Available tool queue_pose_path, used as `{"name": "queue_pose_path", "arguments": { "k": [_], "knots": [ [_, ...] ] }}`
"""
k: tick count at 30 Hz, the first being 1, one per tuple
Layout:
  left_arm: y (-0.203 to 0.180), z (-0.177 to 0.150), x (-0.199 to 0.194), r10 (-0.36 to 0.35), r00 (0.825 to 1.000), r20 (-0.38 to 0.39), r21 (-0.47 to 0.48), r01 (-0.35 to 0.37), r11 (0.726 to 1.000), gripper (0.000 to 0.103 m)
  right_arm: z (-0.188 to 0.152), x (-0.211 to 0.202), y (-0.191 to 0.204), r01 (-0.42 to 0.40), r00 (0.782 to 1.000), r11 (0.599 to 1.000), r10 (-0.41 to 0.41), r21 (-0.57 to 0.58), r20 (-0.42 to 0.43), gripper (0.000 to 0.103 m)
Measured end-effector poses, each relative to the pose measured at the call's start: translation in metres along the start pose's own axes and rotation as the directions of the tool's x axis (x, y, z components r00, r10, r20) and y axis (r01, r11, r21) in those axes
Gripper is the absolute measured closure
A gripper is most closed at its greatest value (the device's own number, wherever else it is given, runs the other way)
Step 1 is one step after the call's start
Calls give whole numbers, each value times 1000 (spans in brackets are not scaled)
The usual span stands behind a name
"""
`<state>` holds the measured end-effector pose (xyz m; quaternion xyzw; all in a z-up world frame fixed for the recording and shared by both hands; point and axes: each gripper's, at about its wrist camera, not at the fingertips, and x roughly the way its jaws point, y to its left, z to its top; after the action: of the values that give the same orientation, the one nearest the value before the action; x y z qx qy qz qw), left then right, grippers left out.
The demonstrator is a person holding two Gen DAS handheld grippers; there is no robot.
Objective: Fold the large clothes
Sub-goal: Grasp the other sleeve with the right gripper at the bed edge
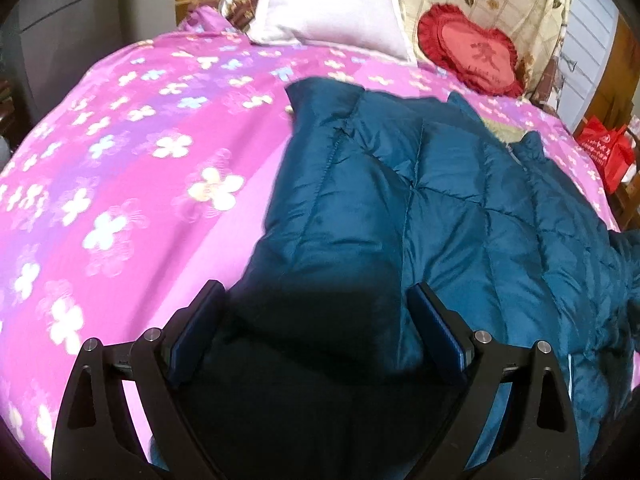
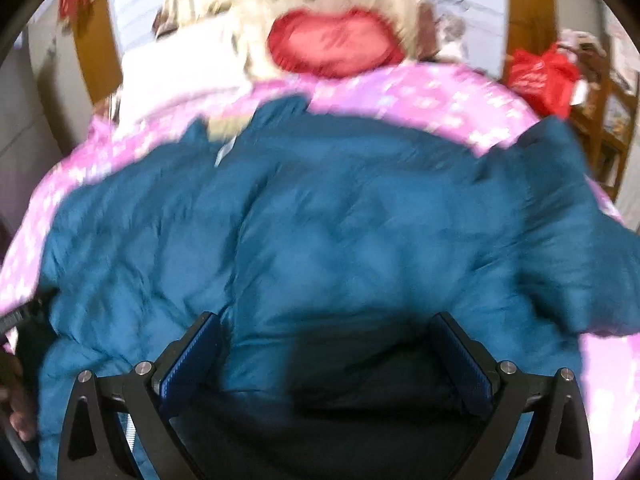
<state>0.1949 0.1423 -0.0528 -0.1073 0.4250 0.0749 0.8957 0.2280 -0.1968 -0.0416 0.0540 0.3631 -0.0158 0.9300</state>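
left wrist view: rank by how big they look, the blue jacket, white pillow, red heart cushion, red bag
1. blue jacket, though it lies nearest the camera
2. white pillow
3. red heart cushion
4. red bag, partly cut off at the edge, so its rank is unsure
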Motion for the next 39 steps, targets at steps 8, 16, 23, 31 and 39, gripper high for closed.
{"name": "queue_pose_path", "arguments": {
  "k": [8, 16, 23, 31, 39],
  "knots": [
    [5, -17, -6, -30, 1000, 11, -18, 30, 999, 9, 0, -52, -193, 335, 931, 879, -364, 338, 23, 0],
    [3, -17, -6, -24, 1000, 16, -26, 25, 999, 9, -23, -41, -389, 537, 839, 725, -512, 432, -185, 0],
    [4, -17, -5, -28, 999, 17, -29, 28, 999, 9, -29, -13, -464, 400, 915, 781, -314, 479, -253, 0],
    [4, -17, -5, -28, 999, 18, -28, 28, 999, 9, -25, -5, -458, 287, 954, 878, -225, 382, -198, 15],
    [4, -17, -5, -30, 999, 19, -28, 31, 999, 9, -15, -8, -403, 310, 948, 941, -295, 135, -120, 87]
  ]
}}
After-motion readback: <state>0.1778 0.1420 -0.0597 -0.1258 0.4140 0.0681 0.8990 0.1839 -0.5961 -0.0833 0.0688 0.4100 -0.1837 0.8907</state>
